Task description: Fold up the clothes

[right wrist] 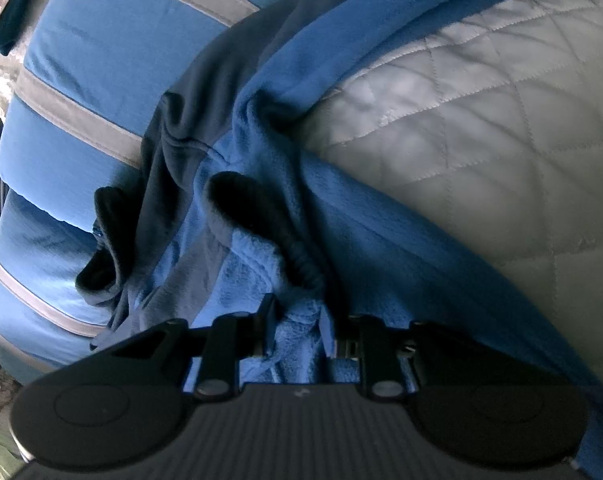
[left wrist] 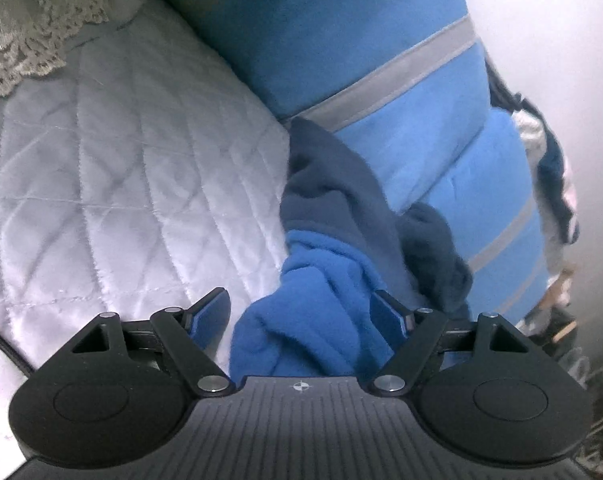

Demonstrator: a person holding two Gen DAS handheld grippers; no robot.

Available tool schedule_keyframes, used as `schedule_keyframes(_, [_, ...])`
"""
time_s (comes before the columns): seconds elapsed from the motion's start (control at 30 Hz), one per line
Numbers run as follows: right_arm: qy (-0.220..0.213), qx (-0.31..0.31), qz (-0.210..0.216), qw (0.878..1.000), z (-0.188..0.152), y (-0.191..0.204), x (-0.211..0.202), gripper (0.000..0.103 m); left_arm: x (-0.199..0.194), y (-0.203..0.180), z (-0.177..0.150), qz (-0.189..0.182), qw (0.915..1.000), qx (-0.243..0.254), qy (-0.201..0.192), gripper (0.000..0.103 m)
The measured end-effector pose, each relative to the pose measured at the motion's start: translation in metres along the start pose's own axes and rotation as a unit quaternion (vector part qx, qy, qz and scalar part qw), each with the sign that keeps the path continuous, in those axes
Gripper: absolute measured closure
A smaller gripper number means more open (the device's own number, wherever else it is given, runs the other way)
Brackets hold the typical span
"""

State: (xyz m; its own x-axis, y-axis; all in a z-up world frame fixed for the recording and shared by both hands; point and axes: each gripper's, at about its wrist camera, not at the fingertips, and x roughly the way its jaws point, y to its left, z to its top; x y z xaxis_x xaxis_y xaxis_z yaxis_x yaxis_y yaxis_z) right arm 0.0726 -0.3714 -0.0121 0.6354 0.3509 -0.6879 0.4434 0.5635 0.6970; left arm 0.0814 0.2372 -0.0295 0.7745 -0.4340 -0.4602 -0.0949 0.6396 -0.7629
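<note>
A blue fleece garment point(left wrist: 313, 312) with dark navy parts point(left wrist: 333, 184) lies bunched on a quilted white bedspread point(left wrist: 121, 184). My left gripper point(left wrist: 299, 314) is open, its blue pads wide apart around a bunch of the fleece; there is a gap at the left pad point(left wrist: 211, 312). In the right wrist view the same fleece garment point(right wrist: 341, 216) drapes across the bedspread point(right wrist: 481, 128), and a dark elastic cuff point(right wrist: 301, 264) sits just ahead of the fingers. My right gripper point(right wrist: 297, 328) is shut on a fold of the fleece.
A large blue cushion with grey stripes point(left wrist: 381, 80) lies behind the garment, also the striped cushion point(right wrist: 81, 80) at left in the right wrist view. Lace fabric point(left wrist: 29, 32) sits at the bed's far left. Other clothes point(left wrist: 549, 168) hang past the cushion by a white wall.
</note>
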Motion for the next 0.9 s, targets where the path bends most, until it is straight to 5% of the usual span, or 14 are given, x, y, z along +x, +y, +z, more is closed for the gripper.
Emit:
schedule_keyframes(0.23, [0.000,-0.003,0.000,1.000,0.001,0.000,0.001,0.064,-0.001,-0.003,-0.002,0.002,0.9992,-0.017,0.035,0.029])
schedule_keyframes(0.4, [-0.003,-0.007,-0.003,1.000,-0.001,0.002,0.001,0.064,0.002,0.008,-0.003,-0.008,0.9965,-0.066,0.051,0.052])
schedule_keyframes(0.73, [-0.009,-0.018,-0.006,1.000,-0.002,0.003,0.002,0.064,0.012,0.009,-0.005,-0.014,0.9943,-0.102,0.028,0.053])
schedule_keyframes(0.83, [-0.011,-0.018,-0.007,1.000,-0.004,0.004,0.003,0.064,0.008,0.004,-0.008,0.000,0.9952,-0.095,0.023,0.077])
schedule_keyframes(0.9, [-0.009,-0.015,-0.005,1.000,-0.002,0.003,0.003,0.063,0.006,0.000,-0.010,0.010,0.9957,-0.090,0.020,0.081])
